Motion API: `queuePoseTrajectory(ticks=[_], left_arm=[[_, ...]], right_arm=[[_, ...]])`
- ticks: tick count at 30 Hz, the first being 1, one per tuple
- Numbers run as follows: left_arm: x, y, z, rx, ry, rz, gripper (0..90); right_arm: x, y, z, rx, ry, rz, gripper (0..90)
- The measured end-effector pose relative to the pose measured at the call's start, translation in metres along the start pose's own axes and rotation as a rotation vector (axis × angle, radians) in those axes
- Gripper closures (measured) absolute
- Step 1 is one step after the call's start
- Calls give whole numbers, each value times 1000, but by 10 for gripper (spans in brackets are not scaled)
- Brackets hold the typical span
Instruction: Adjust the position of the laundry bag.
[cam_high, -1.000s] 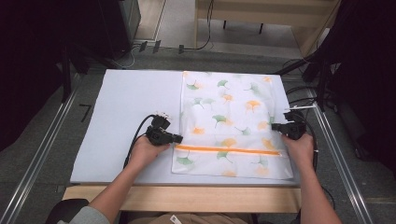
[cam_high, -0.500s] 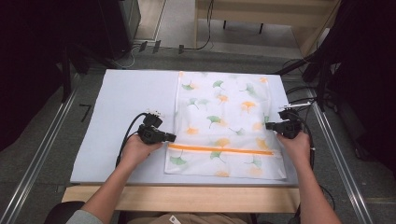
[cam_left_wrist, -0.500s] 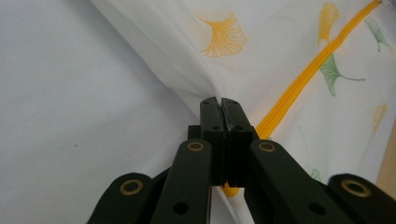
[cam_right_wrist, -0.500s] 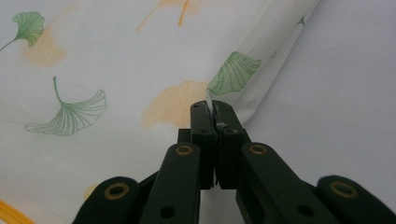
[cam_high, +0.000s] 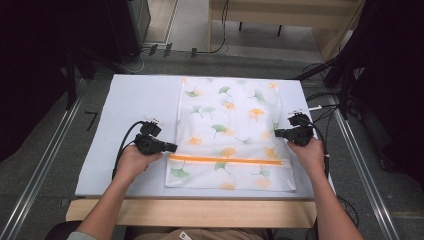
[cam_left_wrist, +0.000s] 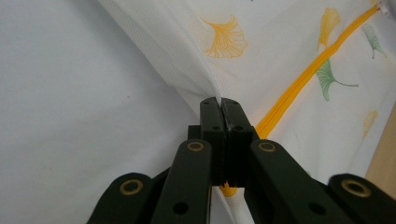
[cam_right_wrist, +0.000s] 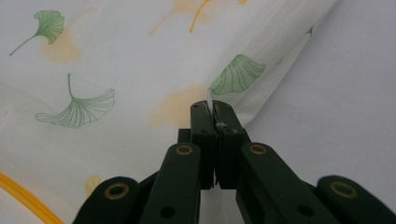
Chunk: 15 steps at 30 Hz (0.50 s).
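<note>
White mesh laundry bag with ginkgo-leaf print (cam_left_wrist: 289, 56) runs off frame in both gripper views. Its orange zipper (cam_right_wrist: 28, 200) is cut by the frame's bottom-left corner there. Pinched fabric edges hidden between jaws.

A: What does each black, two-jaw hand-held gripper look like?

B: The left hand-held gripper (cam_high: 170, 147) and the right hand-held gripper (cam_high: 276, 133) have matte black linkage arms with brass-ringed pivots and small screw holes. A black cable (cam_high: 121, 148) loops from the left one.

A: Clothing?

B: Forearms bare; a grey sleeve edge (cam_high: 80, 235) shows.
</note>
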<state>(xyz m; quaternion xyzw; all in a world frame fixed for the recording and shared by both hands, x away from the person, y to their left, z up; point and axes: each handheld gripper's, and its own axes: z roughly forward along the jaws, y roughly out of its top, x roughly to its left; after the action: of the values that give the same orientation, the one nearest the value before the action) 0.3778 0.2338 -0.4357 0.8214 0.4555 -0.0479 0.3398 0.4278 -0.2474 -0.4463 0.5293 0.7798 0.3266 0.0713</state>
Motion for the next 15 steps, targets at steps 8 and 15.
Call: queuePoseTrajectory(ticks=[8,15], left_arm=[[10,-7,-16,-21,7,-36,900],[18,-15,-26,-24,31,-56,900]], right_arm=[[13,8,6,-2,23,-37,900],[24,16,14,10,42,-65,900]])
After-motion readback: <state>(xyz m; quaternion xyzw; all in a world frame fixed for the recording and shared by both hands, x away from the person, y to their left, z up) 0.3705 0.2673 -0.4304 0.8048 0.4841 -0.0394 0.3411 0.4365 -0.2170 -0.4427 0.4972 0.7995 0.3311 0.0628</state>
